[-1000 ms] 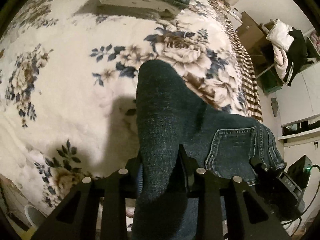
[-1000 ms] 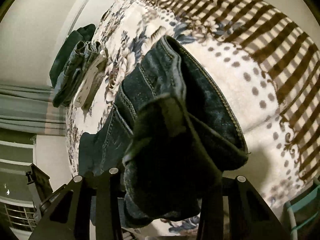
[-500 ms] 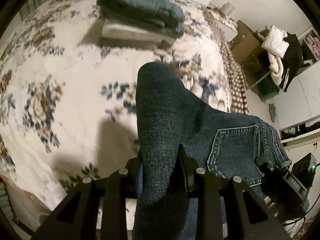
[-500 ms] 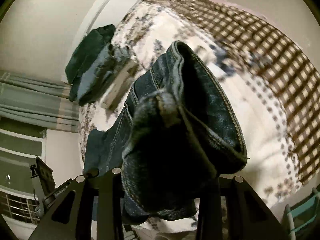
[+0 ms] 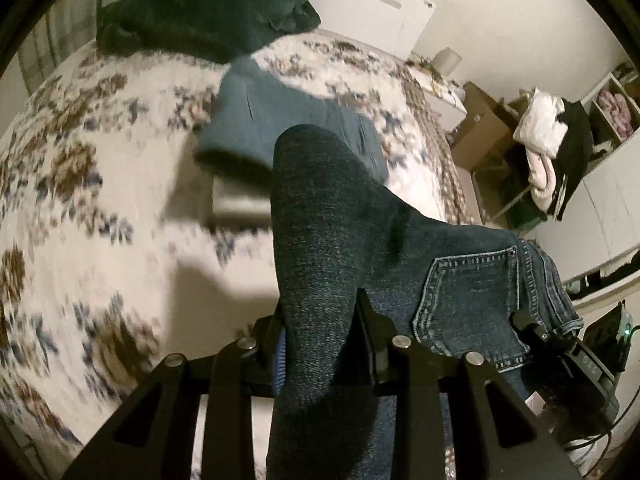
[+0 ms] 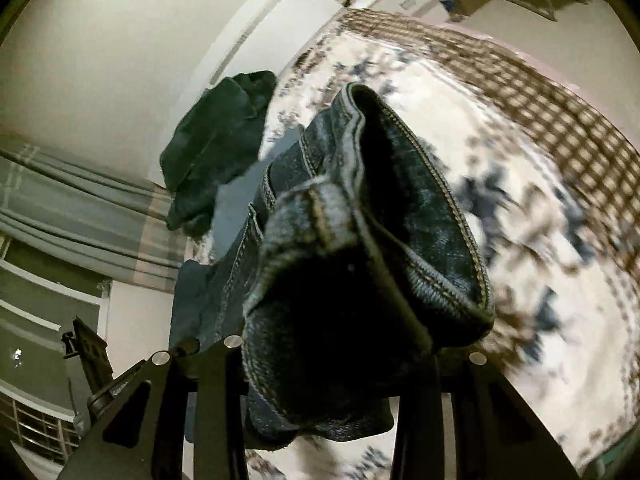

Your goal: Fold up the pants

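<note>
The dark blue jeans (image 5: 340, 240) hang folded above the bed, carried between both grippers. My left gripper (image 5: 320, 320) is shut on a thick fold of the leg fabric, which bulges up past its fingers. My right gripper (image 6: 340, 344) is shut on the bunched waistband end (image 6: 360, 248), which hides its fingertips. The left wrist view shows the back pocket (image 5: 472, 300) facing up, with the right gripper (image 5: 548, 340) clamped on the waistband at the right edge. At the lower left of the right wrist view, the left gripper (image 6: 92, 364) appears.
The bed carries a cream floral blanket (image 5: 80, 200) with a brown checked border (image 6: 540, 92). A stack of folded pants (image 5: 256, 128), teal on top, lies just ahead. A dark garment heap (image 5: 208, 12) sits by the headboard. Shelves with clothes (image 5: 552, 136) stand to the right.
Both grippers have risen and travelled toward the head of the bed, carrying the jeans. The folded stack and the dark heap have come closer and lower in both views.
</note>
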